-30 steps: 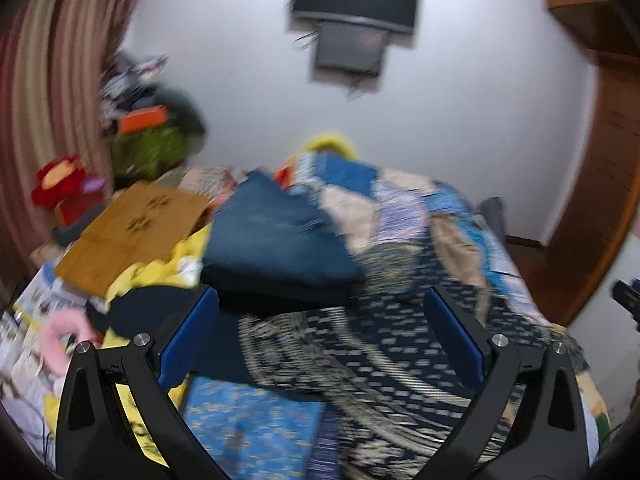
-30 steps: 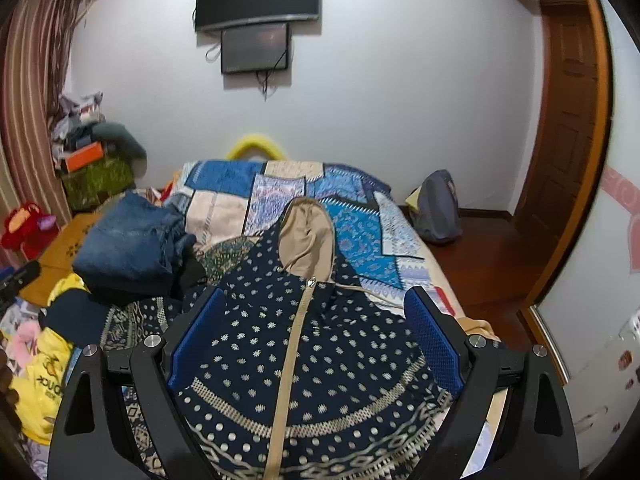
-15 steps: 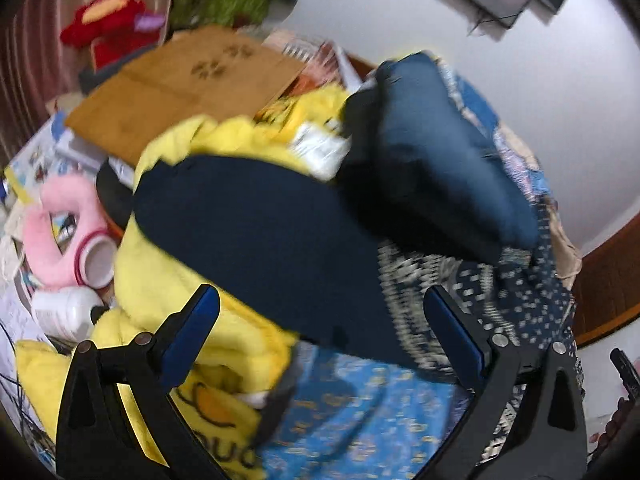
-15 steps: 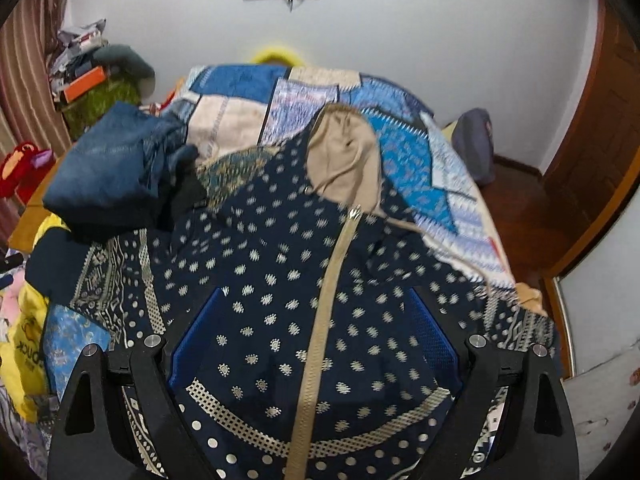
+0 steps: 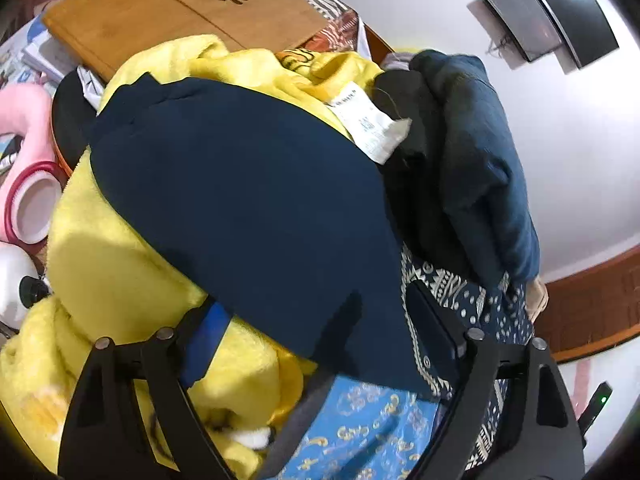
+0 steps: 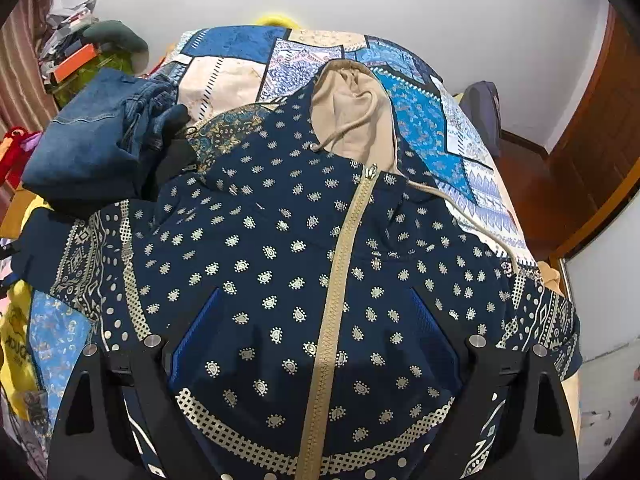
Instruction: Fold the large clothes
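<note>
On the bed [image 6: 224,76], both grippers hover over the patterned hooded jacket [image 6: 280,248], jaws spread wide

2 wrist views, close above bed, sharing the hoodie [image 6: 280,248]

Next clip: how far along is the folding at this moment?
Barely begun. Done: the patterned hoodie lies spread front-up on the bed, zipped, hood flat. In hand: nothing gripped; the right gripper is open low over the hem, the left gripper open at a plain navy cloth on the yellow blanket. Left: no fold shows on the hoodie; every fold remains. Jeans sit bundled beside it.
</note>
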